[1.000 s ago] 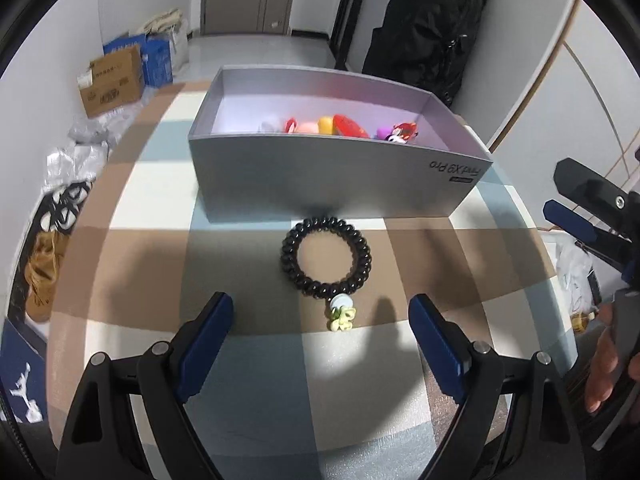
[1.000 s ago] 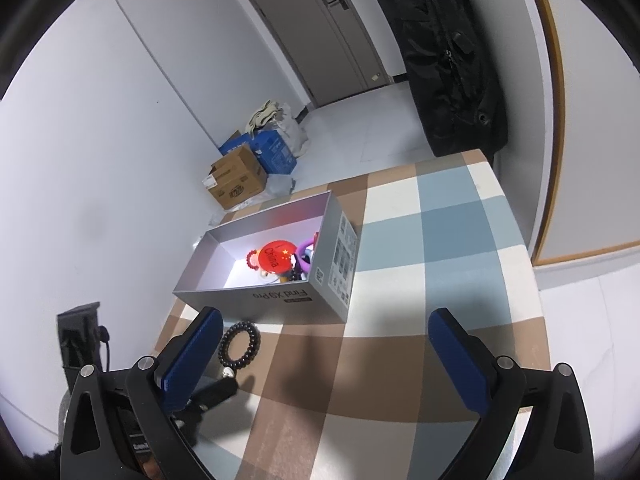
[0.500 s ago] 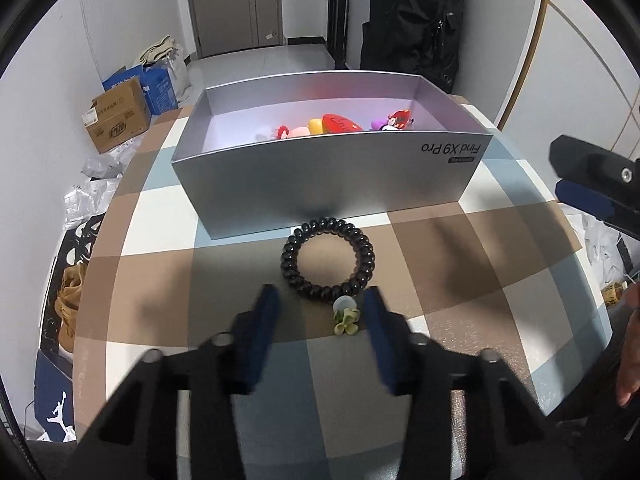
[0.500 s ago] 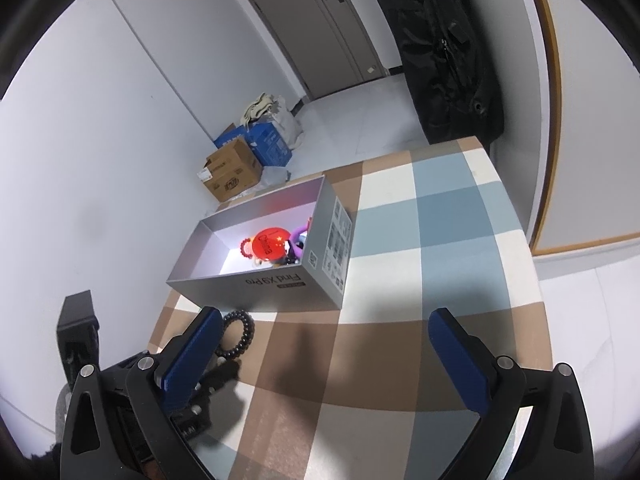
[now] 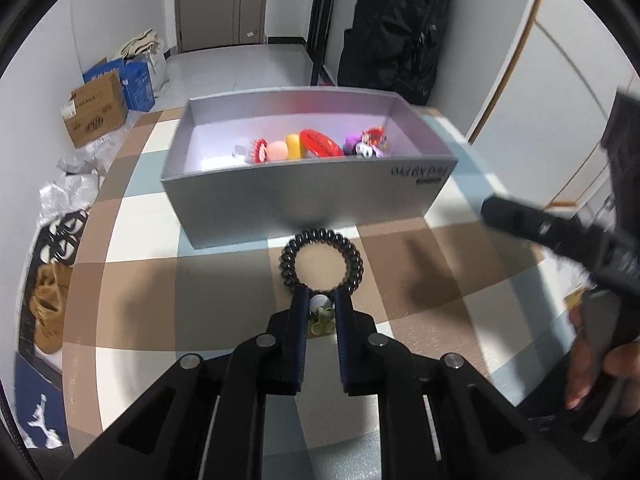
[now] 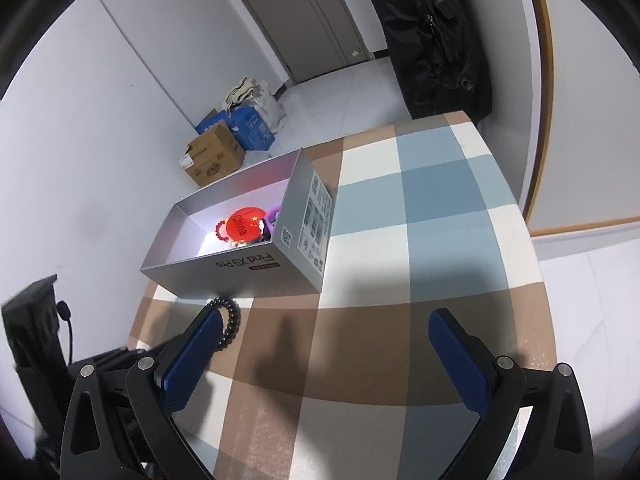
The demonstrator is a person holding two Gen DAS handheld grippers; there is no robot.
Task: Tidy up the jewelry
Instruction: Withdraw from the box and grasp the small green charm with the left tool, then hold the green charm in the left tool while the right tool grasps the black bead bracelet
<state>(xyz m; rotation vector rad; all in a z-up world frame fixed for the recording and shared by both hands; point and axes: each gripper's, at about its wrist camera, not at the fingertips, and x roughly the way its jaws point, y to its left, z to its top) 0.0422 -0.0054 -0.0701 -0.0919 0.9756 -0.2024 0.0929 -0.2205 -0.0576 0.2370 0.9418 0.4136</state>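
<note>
A black coiled bracelet (image 5: 320,235) with a pale bead and green flower charm (image 5: 322,316) lies on the checked tablecloth, just in front of the silver box (image 5: 304,200). My left gripper (image 5: 321,292) is closing. Its blue pads flank the charm and press on the bead, and their tips touch the ring. In the right wrist view the bracelet (image 6: 232,316) shows beside the box (image 6: 240,276), partly behind a finger. My right gripper (image 6: 326,316) hangs open over the cloth with nothing between its fingers. It appears blurred at the right of the left wrist view (image 5: 536,224).
The box holds several colourful trinkets, among them a red disc (image 6: 242,222). A person's hand (image 5: 592,360) holds the right tool. A black backpack (image 5: 396,28) stands behind the table. Cardboard boxes (image 5: 94,108) and bags lie on the floor to the left.
The left gripper's jaws have gone from wide open to closed around the bracelet's charm. The box looks slightly turned in the left wrist view. The right gripper stays open.
</note>
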